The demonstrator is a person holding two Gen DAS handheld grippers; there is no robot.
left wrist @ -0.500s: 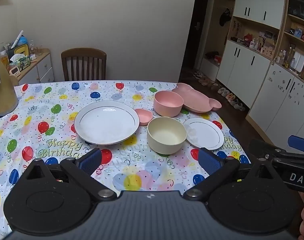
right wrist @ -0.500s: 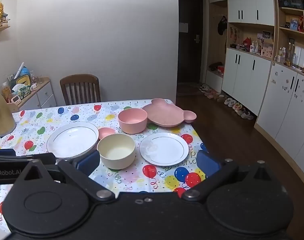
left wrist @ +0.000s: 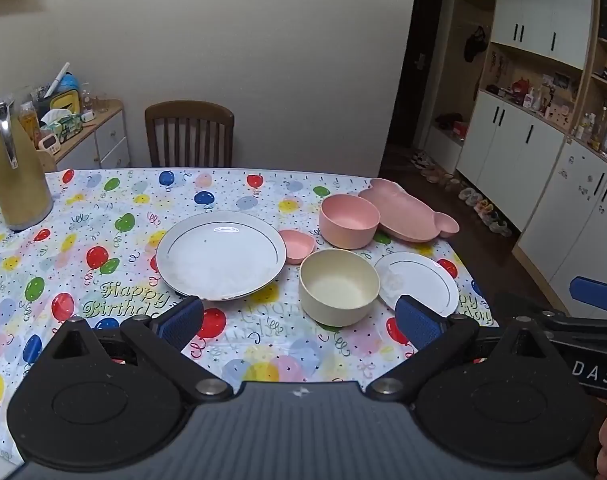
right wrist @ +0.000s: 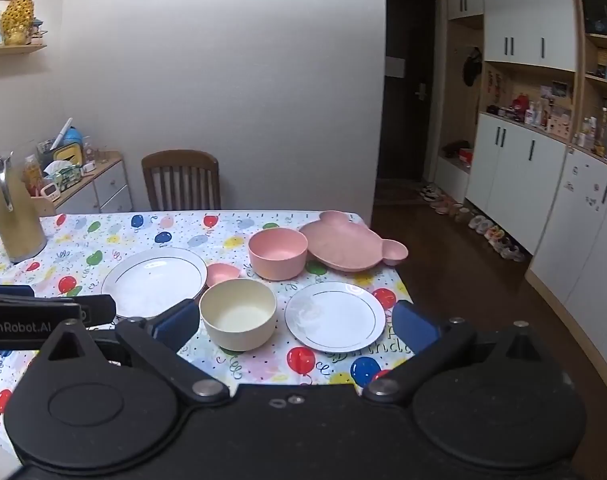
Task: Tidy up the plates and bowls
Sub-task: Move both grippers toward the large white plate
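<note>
On the balloon tablecloth lie a large white plate (left wrist: 221, 254) (right wrist: 155, 280), a small white plate (left wrist: 417, 282) (right wrist: 335, 316), a cream bowl (left wrist: 338, 286) (right wrist: 238, 314), a pink bowl (left wrist: 349, 221) (right wrist: 278, 253), a tiny pink dish (left wrist: 297, 245) (right wrist: 222, 273) and a pink bear-shaped plate (left wrist: 407, 210) (right wrist: 345, 246). My left gripper (left wrist: 299, 320) is open and empty, held above the near table edge in front of the cream bowl. My right gripper (right wrist: 295, 326) is open and empty, near the cream bowl and the small white plate.
A tan thermos jug (left wrist: 17, 172) stands at the table's far left. A wooden chair (left wrist: 189, 134) is behind the table. A cluttered side cabinet (left wrist: 83, 132) is at the left wall. White cupboards (left wrist: 543, 168) and shoes on the floor are to the right.
Both grippers have risen and drawn back slightly, so the dishes sit lower in both views. The dishes have not moved.
</note>
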